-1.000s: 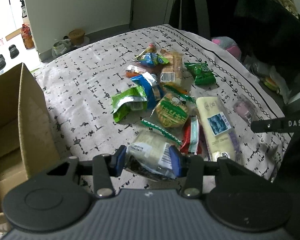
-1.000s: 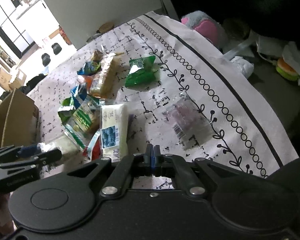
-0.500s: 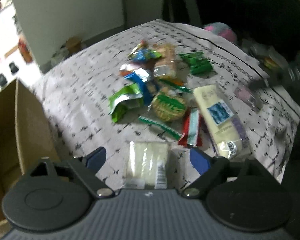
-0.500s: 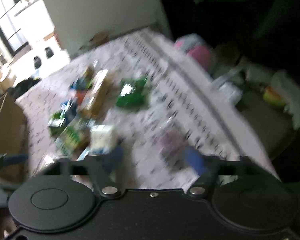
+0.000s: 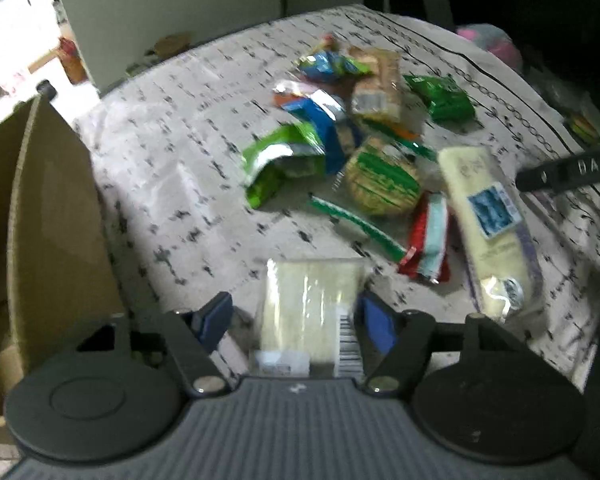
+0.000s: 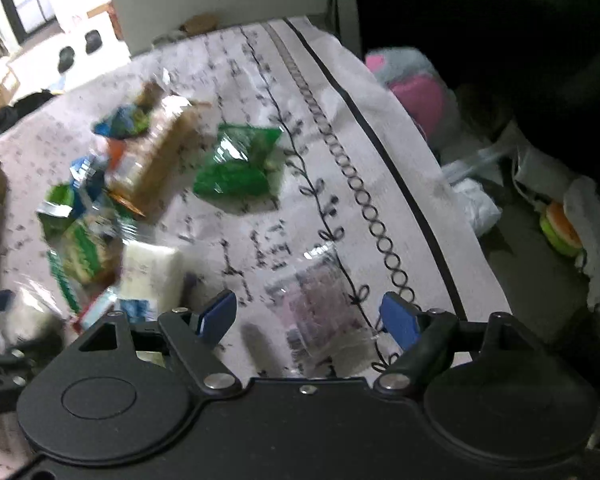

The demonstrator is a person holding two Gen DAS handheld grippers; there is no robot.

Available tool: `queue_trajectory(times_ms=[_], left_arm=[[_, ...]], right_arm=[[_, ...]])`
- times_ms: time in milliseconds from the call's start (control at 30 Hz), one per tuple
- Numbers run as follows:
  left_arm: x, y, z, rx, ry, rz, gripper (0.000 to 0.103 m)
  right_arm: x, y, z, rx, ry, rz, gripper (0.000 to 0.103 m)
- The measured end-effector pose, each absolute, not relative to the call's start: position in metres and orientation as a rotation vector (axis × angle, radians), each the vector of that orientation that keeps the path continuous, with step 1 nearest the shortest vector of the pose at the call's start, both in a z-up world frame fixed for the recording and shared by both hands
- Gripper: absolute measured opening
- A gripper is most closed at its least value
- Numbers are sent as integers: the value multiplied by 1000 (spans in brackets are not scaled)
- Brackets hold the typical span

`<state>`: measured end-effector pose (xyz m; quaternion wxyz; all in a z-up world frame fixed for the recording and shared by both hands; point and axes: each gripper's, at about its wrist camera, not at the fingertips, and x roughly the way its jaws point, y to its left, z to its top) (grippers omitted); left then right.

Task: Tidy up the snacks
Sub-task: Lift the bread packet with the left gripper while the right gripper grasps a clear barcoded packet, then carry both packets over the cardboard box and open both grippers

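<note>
My left gripper (image 5: 296, 318) is open, its blue pads on either side of a pale clear-wrapped snack pack (image 5: 312, 308) that lies on the patterned cloth (image 5: 172, 152). A cardboard box (image 5: 40, 216) stands open at the left. Several snack packets lie in a heap beyond, among them a long cream pack with a blue label (image 5: 488, 216) and a green bag (image 5: 440, 98). My right gripper (image 6: 310, 318) is open above a clear packet of pinkish sweets (image 6: 320, 300). The green bag (image 6: 236, 164) lies further off in that view.
The cloth's far and right edges drop off to a dark floor with a pink plush toy (image 6: 416, 92), white bags (image 6: 476, 200) and a round orange-green object (image 6: 560, 228). The right gripper's finger (image 5: 568, 168) shows at the right of the left wrist view.
My left gripper has let go of the pale pack, which now lies on the cloth between its open pads. My right gripper has opened and moved over the clear sweets packet.
</note>
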<state>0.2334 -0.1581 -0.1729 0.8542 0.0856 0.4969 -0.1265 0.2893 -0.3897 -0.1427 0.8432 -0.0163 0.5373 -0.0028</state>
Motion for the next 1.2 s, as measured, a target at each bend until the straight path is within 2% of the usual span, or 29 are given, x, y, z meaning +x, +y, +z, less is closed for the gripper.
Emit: queue_trajectory(times_ms=[133,167,200,267,300,633,1200], left_arm=[[232,-161,-170,204,1015,-273,65],[231,-161,-170,209,1009,-279,58],[231,-162,-170,200,1011,-288,53],[234,-159,-171,150,1030,-302,49],[235,-158,-170,133,1039,-312,48],[232,-147,-162,78,1057,-306,46],[223,-136,-96,109,877,-379,44]], right_arm=[[289,-390,-146,-28,1145,-7,75],[289,-391,-146,-22,1148,-1,67],[289,-392,-147,-11,1155,4,54],[290,-393,-146,-6,1157,-4,38],[289,-394,-146,-3,1156,1,36],[274,-391,-122,43,1069,73,33],[255,-352,-66,112,913,199,33]])
